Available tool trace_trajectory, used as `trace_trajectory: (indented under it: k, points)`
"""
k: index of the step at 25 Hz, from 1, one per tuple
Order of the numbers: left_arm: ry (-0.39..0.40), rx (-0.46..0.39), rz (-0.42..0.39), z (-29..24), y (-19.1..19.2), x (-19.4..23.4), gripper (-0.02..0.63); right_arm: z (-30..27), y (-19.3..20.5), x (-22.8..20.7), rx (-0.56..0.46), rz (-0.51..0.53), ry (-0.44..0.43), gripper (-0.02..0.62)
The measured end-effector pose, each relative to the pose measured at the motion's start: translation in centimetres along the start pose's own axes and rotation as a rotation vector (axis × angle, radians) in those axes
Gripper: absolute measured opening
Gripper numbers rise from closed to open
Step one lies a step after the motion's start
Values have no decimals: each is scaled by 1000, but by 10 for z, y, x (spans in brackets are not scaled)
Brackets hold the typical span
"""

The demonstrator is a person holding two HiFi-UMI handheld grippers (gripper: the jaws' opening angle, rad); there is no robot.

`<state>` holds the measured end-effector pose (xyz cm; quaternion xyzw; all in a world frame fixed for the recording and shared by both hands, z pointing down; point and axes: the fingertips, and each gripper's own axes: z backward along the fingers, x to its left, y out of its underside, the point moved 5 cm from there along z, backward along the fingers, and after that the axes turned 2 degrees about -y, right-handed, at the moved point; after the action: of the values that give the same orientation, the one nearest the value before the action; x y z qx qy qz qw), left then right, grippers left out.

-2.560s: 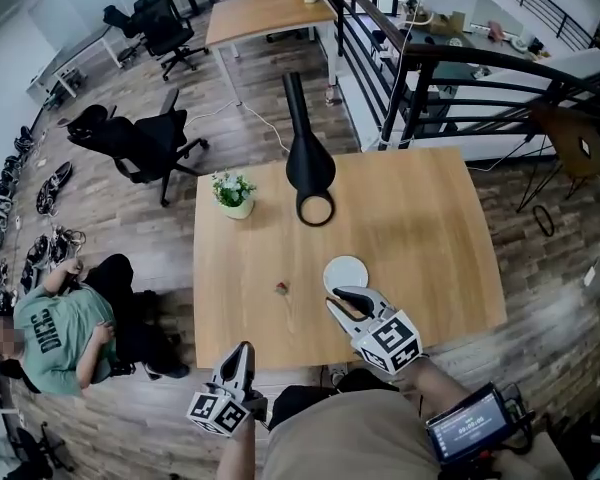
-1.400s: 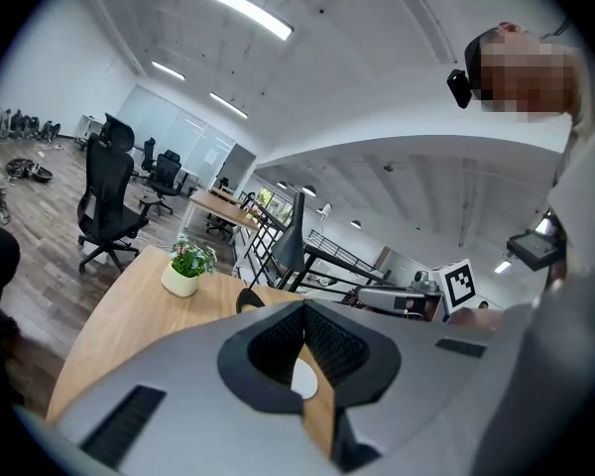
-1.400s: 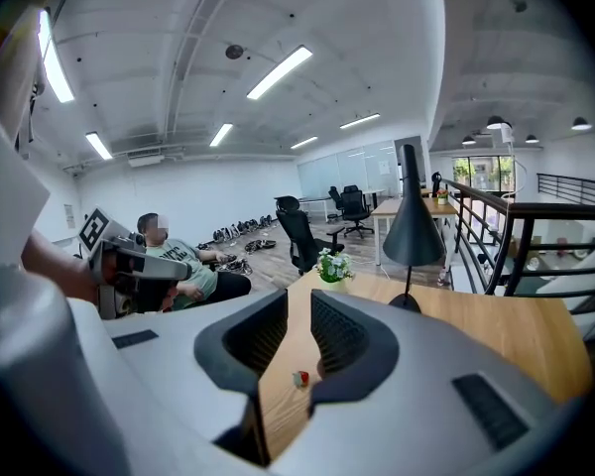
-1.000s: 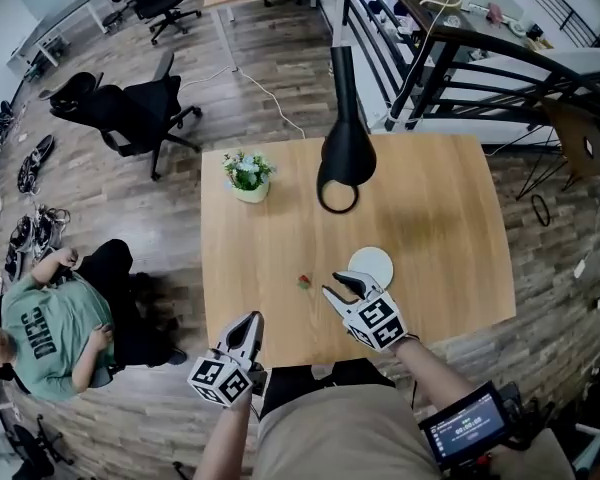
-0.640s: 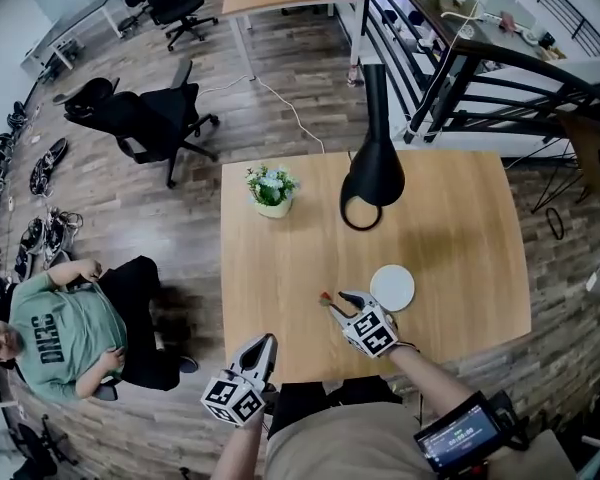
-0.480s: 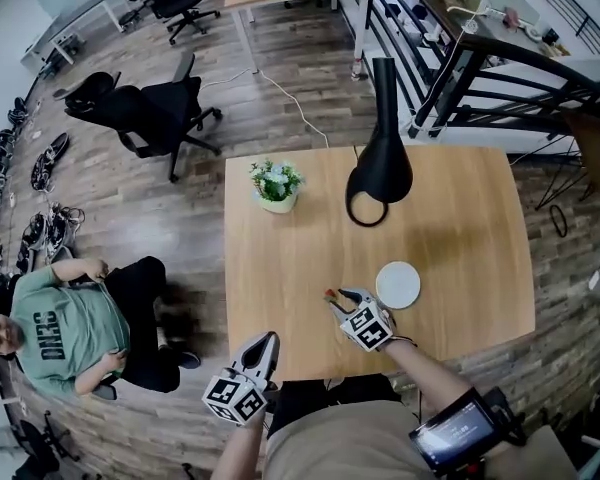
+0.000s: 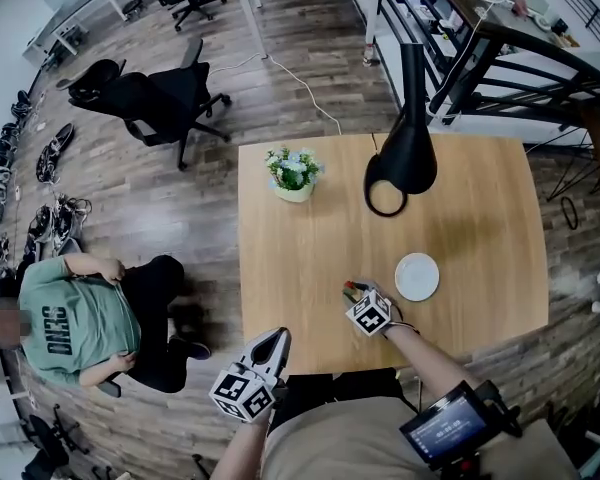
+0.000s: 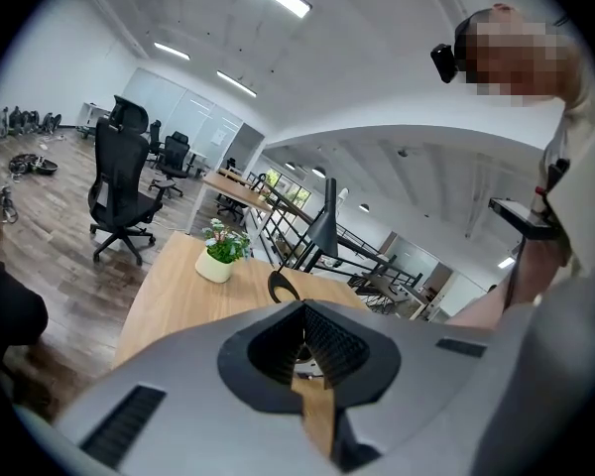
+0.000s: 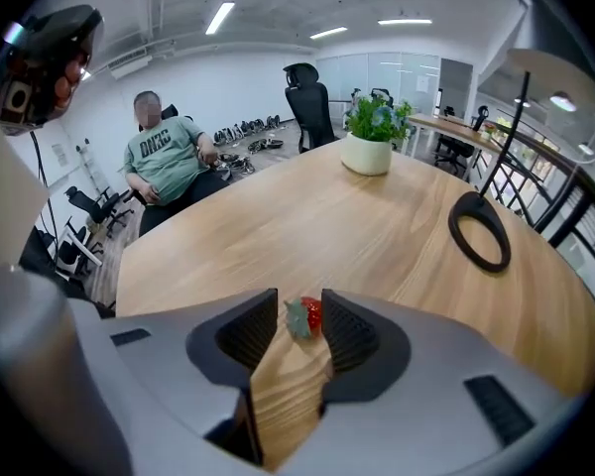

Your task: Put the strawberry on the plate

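1. Open-plan office with wood flooring and a plain wooden table (image 7: 310, 258) in the middle of it. Not much on it: a white plate (image 7: 417, 276), empty, plus a potted plant (image 7: 293, 173) and a black lamp (image 7: 405, 153) well beyond the plate on the far side.
2. Can see the strawberry (image 9: 310, 315) lying on the bare wood near the plate, off its left side in the head view, clearly not touching it. So nothing delivered yet.
3. Then the right gripper (image 7: 357, 291), down low at that same spot beside the plate and tilted steeply at the tabletop, jaws spread with the strawberry right in the gap. Looks close to one pad, leafy end toward the other, but no squeeze from both sides as far as can be told.
4. As for the left gripper (image 7: 278, 336): well apart from the plate, out past the near table edge, tips pressed together on nothing. Not part of the action, by the look of it.
5. Progress guess: reach basically done, grab not yet. Left to do: close on the berry, lift, carry it the short hop over to the plate, set it down inside the rim, let go.
6. Worth watching: small soft fruit, so easy to squash, or to squirt out sideways on closing.
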<state>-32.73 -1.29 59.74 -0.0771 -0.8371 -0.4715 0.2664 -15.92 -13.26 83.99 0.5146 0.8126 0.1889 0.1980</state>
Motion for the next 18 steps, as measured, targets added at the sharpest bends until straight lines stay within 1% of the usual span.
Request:
trace_trajectory:
  k: [6,11,18]
  points:
    - [12,25,-4,3,-4,15,3,-21,10,-2,47,-6,26,121]
    - [28,40,-16,9,-9,24,3,-32,12,-3,66,-17,52,121]
    - [41,52,-40,15,-12,32,3,-40,7,-3,46,-44,81,121]
